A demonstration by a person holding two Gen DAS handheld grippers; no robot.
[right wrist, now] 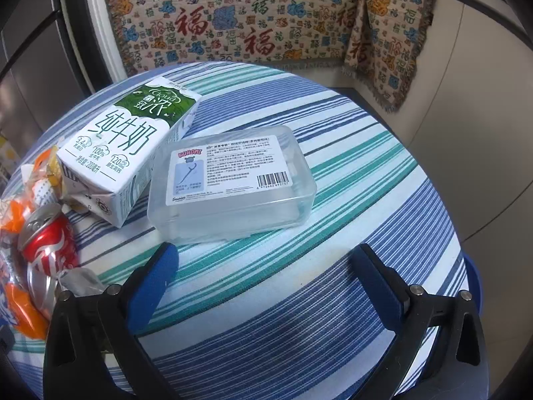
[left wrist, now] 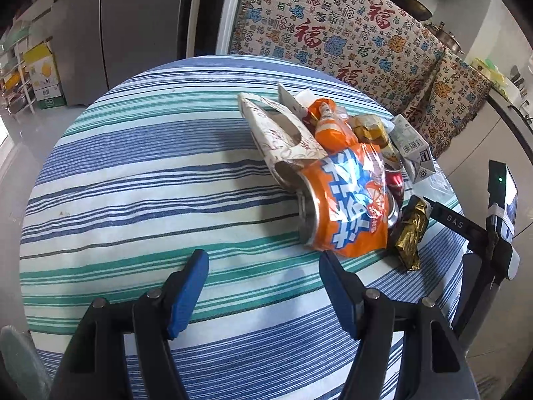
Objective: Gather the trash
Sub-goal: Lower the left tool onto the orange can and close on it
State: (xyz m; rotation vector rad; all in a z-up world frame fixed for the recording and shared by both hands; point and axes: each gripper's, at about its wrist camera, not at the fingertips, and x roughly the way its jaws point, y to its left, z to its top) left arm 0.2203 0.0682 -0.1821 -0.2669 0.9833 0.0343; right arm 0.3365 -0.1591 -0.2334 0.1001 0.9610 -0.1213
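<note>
Two grippers over the striped tablecloth (left wrist: 133,173), both with jaws spread wide and nothing between the blue pads.

Left gripper (left wrist: 263,266): hovers just short of the trash pile. Landmark for this view is the orange wrapper (left wrist: 353,206). It is draped over a crushed silver can (left wrist: 308,213), which pokes out on the wrapper's left side. Behind and left of the wrapper, touching it, a patterned tissue box (left wrist: 276,126) lies flattened. Behind the wrapper sits an orange pouch (left wrist: 329,126). To the wrapper's right, a red can (left wrist: 394,180), mostly hidden. Just beside the wrapper's lower right edge, a gold foil wrapper (left wrist: 411,233). Farther right and behind, a milk carton (left wrist: 413,146) on its side.

Right gripper (right wrist: 265,266): hovers near a clear plastic box (right wrist: 233,183), label side up, lying flat on the cloth. The milk carton (right wrist: 126,153) touches the box's left edge. The red can (right wrist: 50,243), dented, lies left of the box, apart from it and near the left pad (right wrist: 153,286).
</note>
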